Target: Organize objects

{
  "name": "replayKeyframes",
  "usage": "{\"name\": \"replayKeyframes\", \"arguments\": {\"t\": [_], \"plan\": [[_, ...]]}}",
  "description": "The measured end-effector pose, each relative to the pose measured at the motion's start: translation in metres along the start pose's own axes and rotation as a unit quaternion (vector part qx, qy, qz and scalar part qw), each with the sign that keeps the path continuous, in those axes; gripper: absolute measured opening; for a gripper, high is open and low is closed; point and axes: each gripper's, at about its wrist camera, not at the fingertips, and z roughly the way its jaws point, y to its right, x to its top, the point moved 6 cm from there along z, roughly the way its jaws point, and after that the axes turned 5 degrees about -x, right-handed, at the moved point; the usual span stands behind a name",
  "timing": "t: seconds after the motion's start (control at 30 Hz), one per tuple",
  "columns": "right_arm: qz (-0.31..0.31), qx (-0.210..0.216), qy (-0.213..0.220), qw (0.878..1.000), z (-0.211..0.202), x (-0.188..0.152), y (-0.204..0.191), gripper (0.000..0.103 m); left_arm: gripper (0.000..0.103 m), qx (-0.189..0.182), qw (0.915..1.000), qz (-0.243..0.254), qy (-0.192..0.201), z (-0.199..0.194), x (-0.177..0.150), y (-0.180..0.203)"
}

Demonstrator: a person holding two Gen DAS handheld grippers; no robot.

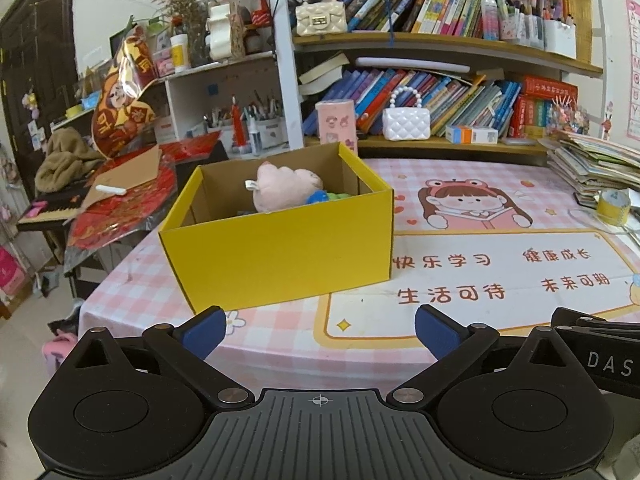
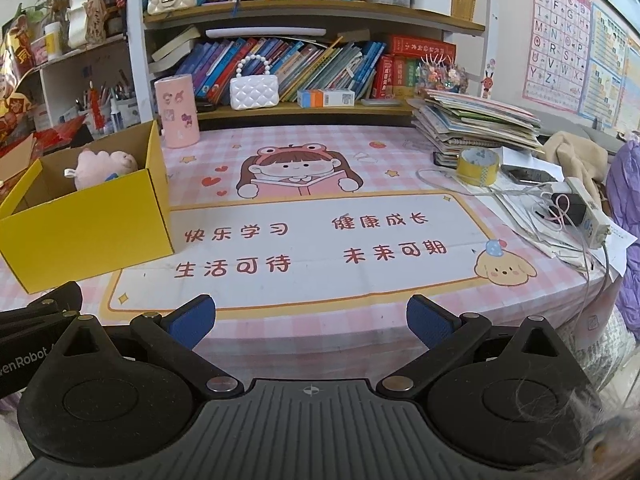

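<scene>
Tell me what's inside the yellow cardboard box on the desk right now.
Inside the yellow cardboard box, a pink plush toy lies on top, with a blue piece and something green beside it. The box's front wall hides the floor and anything lower down.

Plush toy [image 1: 286, 188] inside box [image 1: 280, 256] on table [image 1: 480, 280], shelves [image 1: 440, 40] behind

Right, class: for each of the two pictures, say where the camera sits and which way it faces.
Left wrist view: sits on the left tool, faces across the table toward the yellow box and bookshelf; its blue fingers spread apart show, plus part of the other tool at right.
Right wrist view: sits on the right tool, faces the pink desk mat and shelf; its fingers stand apart.
Both share the box, pink plush toy and white handbag.
</scene>
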Motion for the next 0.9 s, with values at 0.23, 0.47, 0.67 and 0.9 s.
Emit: {"name": "replayKeyframes", "arguments": {"t": [0.23, 0.47, 0.67, 0.9], "plan": [[-0.005, 0.002, 0.003, 1.0, -0.0022, 0.0005, -0.0012, 0.103, 0.102, 0.004, 1.0, 0.001, 0.002, -0.0008, -0.0005, -0.0007], [-0.008, -0.002, 0.001, 1.0, -0.0025, 0.0004, -0.0014, 0.103, 0.102, 0.008, 1.0, 0.004, 0.001, -0.0007, -0.0019, 0.0001], [-0.014, 0.002, 0.0, 1.0, -0.0033, -0.0001, -0.0024, 0.103, 0.102, 0.012, 0.9999, -0.002, -0.005, 0.0, -0.0037, -0.0012], [-0.014, 0.004, -0.002, 1.0, -0.003, -0.0007, -0.0033, 0.103, 0.102, 0.008, 0.9999, -0.007, -0.007, 0.0004, -0.0036, -0.0015]]}}
